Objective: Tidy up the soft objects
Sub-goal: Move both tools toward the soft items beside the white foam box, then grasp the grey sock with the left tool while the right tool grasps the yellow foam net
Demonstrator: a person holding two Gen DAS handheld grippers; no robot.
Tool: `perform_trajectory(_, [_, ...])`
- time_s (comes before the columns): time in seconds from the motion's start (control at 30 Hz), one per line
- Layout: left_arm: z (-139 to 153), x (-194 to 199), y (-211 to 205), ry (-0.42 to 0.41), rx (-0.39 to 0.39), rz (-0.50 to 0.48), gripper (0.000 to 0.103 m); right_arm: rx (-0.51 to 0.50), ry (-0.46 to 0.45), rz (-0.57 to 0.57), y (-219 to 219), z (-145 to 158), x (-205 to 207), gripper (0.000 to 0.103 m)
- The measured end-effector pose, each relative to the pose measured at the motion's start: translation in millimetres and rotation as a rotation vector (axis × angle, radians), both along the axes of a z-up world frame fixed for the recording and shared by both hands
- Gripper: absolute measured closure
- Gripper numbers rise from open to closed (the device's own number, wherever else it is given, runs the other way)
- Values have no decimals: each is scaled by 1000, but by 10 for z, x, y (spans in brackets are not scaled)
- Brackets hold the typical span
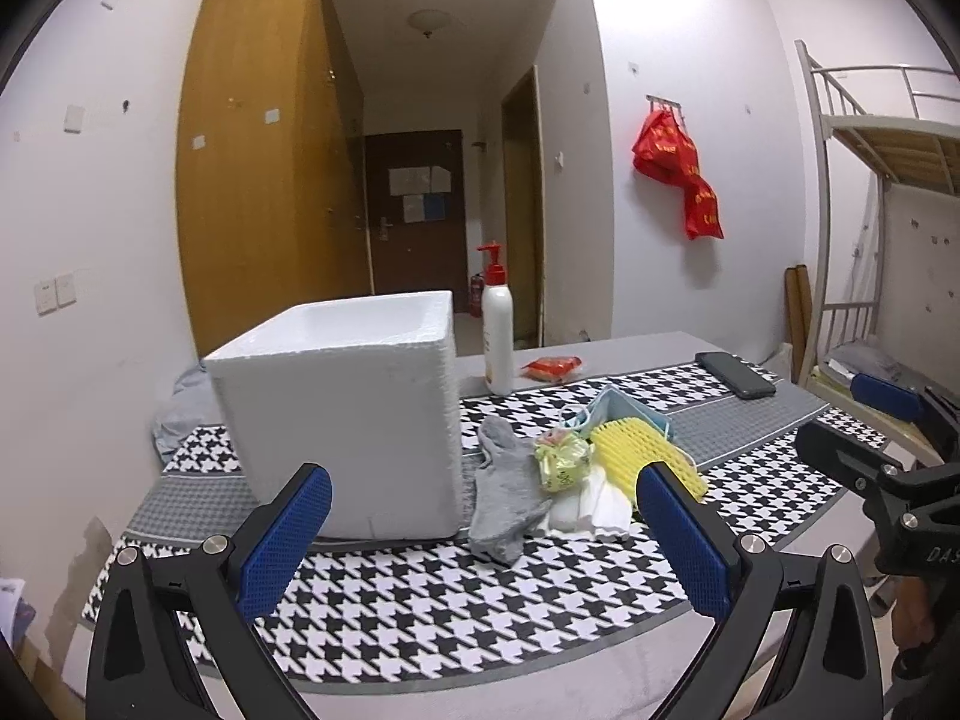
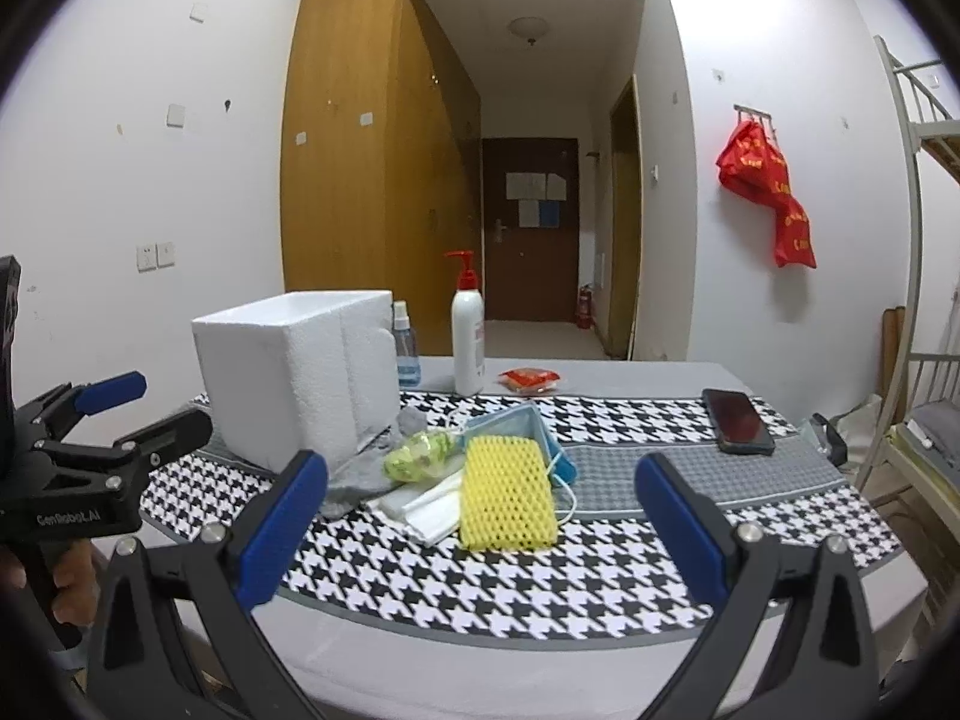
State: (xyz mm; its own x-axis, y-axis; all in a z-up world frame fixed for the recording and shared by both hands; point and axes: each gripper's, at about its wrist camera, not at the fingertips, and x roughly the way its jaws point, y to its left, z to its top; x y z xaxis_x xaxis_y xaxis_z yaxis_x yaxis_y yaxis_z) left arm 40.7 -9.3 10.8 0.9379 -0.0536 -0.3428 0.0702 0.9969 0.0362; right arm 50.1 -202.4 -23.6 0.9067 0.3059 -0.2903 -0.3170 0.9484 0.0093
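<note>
A white foam box (image 1: 348,414) stands open-topped on the houndstooth cloth; it also shows in the right wrist view (image 2: 288,372). Right of it lies a pile of soft things: a grey sock (image 1: 504,492), a green-yellow plastic bag (image 1: 561,459), a yellow foam net (image 2: 507,492), white folded foam sheets (image 2: 420,507) and a blue face mask (image 2: 516,423). My left gripper (image 1: 483,531) is open and empty in front of the box and sock. My right gripper (image 2: 480,519) is open and empty, just short of the yellow net.
A white pump bottle (image 2: 468,339) with a red top, a small blue spray bottle (image 2: 405,348) and a red packet (image 2: 531,379) stand behind the pile. A black phone (image 2: 737,420) lies at the right. A bunk bed (image 1: 888,180) stands beyond the table's right edge.
</note>
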Motion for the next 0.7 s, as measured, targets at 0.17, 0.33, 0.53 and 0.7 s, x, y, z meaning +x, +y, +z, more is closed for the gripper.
perform_trajectory(0.17, [2, 165, -67, 31, -4, -50, 1, -14, 22, 12, -28, 6, 121, 0])
perform_trajectory(0.33, [-68, 366, -185, 83, 5, -102, 1, -27, 43, 4, -95, -13, 250, 0])
perform_trajectory(0.53, [-142, 619, -314, 150, 11, -151, 1, -38, 105, 20, -98, -154, 458, 0])
perform_trajectory(0.7, [-243, 866, -382, 214, 7, -179, 6, -44, 151, 19, -126, -247, 644, 0])
